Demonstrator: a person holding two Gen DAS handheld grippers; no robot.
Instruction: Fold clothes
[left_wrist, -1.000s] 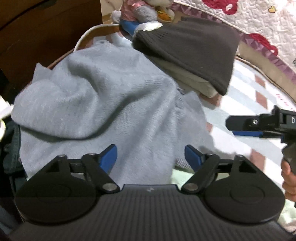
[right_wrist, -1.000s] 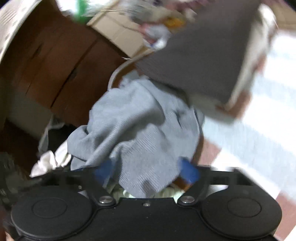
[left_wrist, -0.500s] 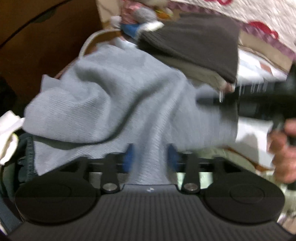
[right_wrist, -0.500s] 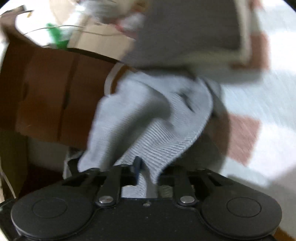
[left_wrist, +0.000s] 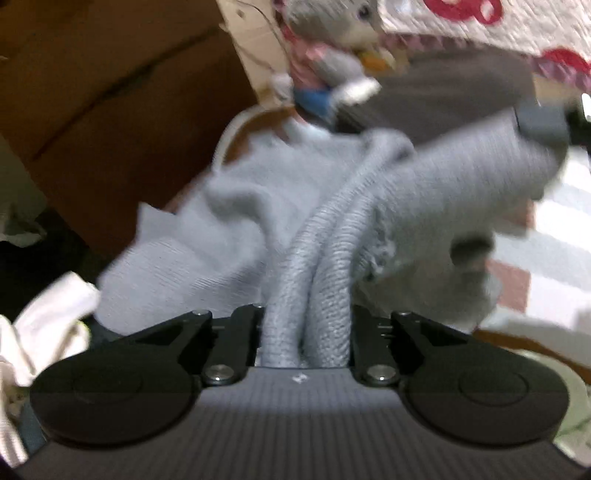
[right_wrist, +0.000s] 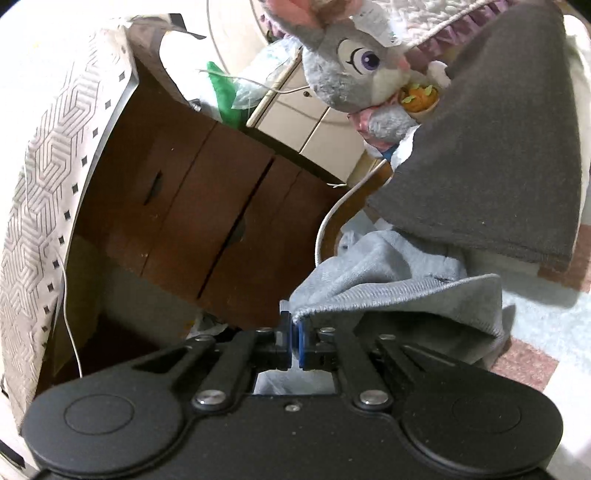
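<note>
1. My left gripper has just been closing its jaws; they now clench a bunched roll of the grey sweater.
2. My right gripper pinches the sweater's ribbed edge, lifted off the bed.
3. Far behind, a dark garment lies folded; the sweater is still crumpled, every fold left to make.

Black ribbed claw bodies — blue pads, silver pivot screws.
</note>
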